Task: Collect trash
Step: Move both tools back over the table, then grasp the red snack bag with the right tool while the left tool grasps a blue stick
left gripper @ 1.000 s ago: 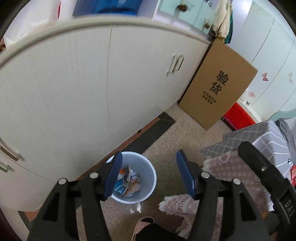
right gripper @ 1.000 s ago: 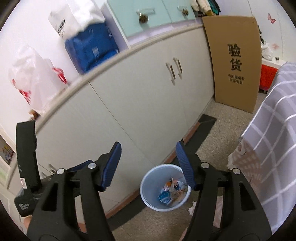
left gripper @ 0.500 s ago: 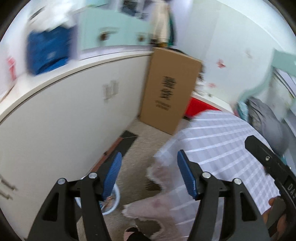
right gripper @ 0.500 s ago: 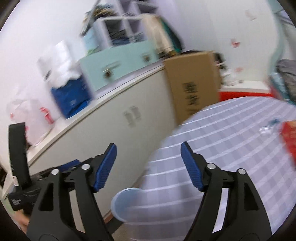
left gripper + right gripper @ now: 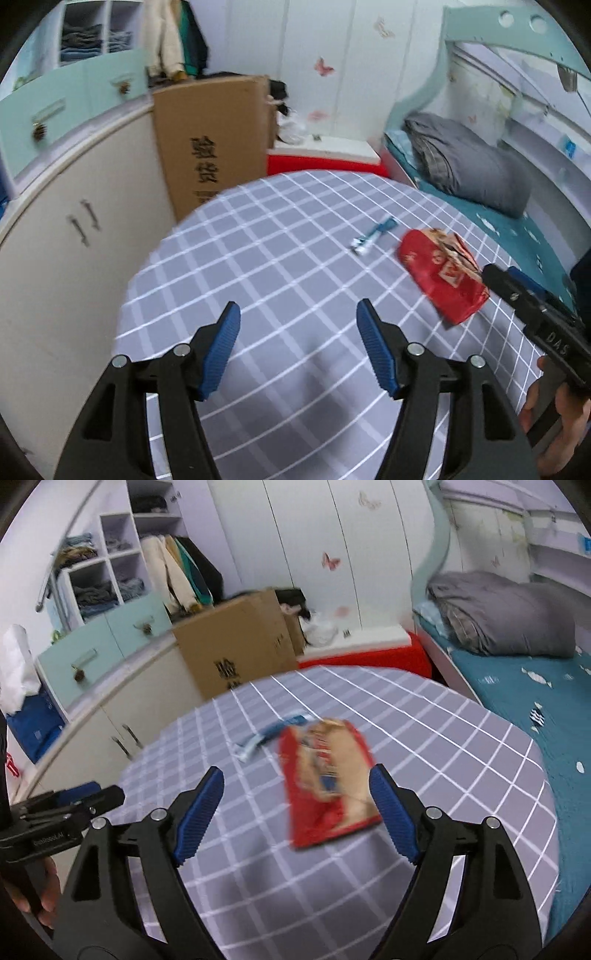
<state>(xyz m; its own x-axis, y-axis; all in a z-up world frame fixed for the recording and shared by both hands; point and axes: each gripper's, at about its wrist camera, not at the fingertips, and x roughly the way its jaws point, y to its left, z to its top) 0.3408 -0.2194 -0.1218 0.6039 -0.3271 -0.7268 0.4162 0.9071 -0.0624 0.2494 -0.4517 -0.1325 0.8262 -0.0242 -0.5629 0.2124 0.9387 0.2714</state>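
Left wrist view: the left gripper (image 5: 298,321) hangs over the grey checked table (image 5: 229,266) with its jaws fairly wide and nothing between them. Two pieces of trash lie on the cloth ahead: one red snack wrapper (image 5: 441,275) towards the right, and one small blue-and-white wrapper (image 5: 373,236) just beyond it, apart from it. The right gripper (image 5: 517,286) comes in from the right edge, its tip close beside the red wrapper. No bin shows here.

Right wrist view: the right gripper (image 5: 297,788) points at the red snack wrapper (image 5: 328,782), which sits framed between the jaws. They have just been opening and stand wide, not pressing on it. The blue-and-white wrapper (image 5: 273,733) lies just behind the red one. The left gripper (image 5: 79,799) is at the left edge.

I judge the step to be the approach to a pickup. Next, the right gripper must drop to the cloth, straddle the flat wrapper and close on an edge without pinching the tablecloth. Two pieces remain.
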